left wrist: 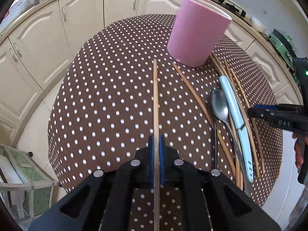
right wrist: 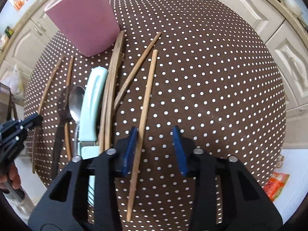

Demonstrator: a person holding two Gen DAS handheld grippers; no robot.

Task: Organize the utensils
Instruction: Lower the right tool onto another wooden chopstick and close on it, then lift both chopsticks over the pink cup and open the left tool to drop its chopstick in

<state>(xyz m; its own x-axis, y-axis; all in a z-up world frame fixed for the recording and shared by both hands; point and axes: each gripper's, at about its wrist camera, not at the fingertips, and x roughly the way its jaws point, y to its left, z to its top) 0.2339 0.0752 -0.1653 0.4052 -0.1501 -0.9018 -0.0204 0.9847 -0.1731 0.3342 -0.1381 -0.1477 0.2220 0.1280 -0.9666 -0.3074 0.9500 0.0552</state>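
Observation:
My left gripper (left wrist: 156, 141) is shut on a wooden chopstick (left wrist: 155, 96) that points ahead toward the pink cup (left wrist: 198, 32) standing on the dotted table (left wrist: 107, 100). Several more chopsticks (left wrist: 194, 96), a steel spoon (left wrist: 219, 105) and a pale blue knife (left wrist: 233, 109) lie right of it. In the right wrist view my right gripper (right wrist: 155, 134) is open, with a chopstick (right wrist: 144, 111) lying on the table just inside its left finger (right wrist: 130, 150). The pink cup (right wrist: 84, 17) stands far left there, with the knife (right wrist: 92, 105), spoon (right wrist: 76, 102) and other chopsticks (right wrist: 111, 80) to the gripper's left.
The round table with its brown dotted cloth (right wrist: 211, 77) is ringed by cream kitchen cabinets (left wrist: 38, 44). A green side stand (left wrist: 28, 173) is low at the left. An orange packet (right wrist: 275, 184) lies on the floor at the right. The other gripper shows at each view's edge (left wrist: 279, 117).

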